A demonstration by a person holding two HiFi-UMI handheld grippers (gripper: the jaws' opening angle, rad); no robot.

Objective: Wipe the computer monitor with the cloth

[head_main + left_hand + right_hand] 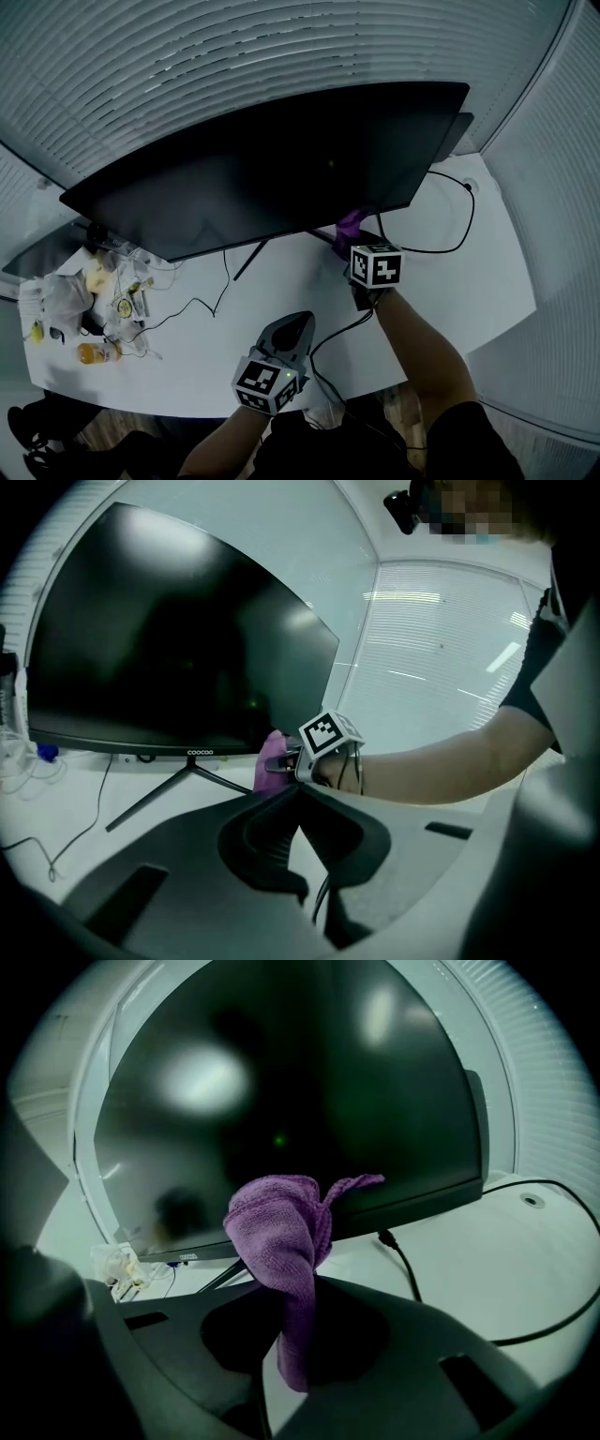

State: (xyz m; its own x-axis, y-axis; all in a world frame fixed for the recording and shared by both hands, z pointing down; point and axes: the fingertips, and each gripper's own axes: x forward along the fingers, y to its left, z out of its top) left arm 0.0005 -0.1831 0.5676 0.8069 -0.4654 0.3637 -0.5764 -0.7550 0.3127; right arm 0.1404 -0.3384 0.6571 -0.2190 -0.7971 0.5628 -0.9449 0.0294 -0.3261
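Cloth point(279, 1237) stood pinched between the right gripper's point(298, 1297) closed jaws, bunched up by the monitor's point(281, 1072) lower edge; the left gripper's point(298, 794) jaws were together, empty.

Purple cloth point(281, 1232), black monitor point(272, 169), white desk point(450, 281), black-and-white square-patterned marker cube point(377, 265).

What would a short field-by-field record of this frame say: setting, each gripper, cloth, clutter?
setting: white desk with a dark, unlit monitor
right gripper: shut on purple cloth, held up at the monitor's lower edge
left gripper: shut, empty, low near the desk's front edge
cloth contact: cannot tell whether it touches the screen
clutter: bags and an orange bottle at the desk's left end
cable: black cable looping at the desk's right
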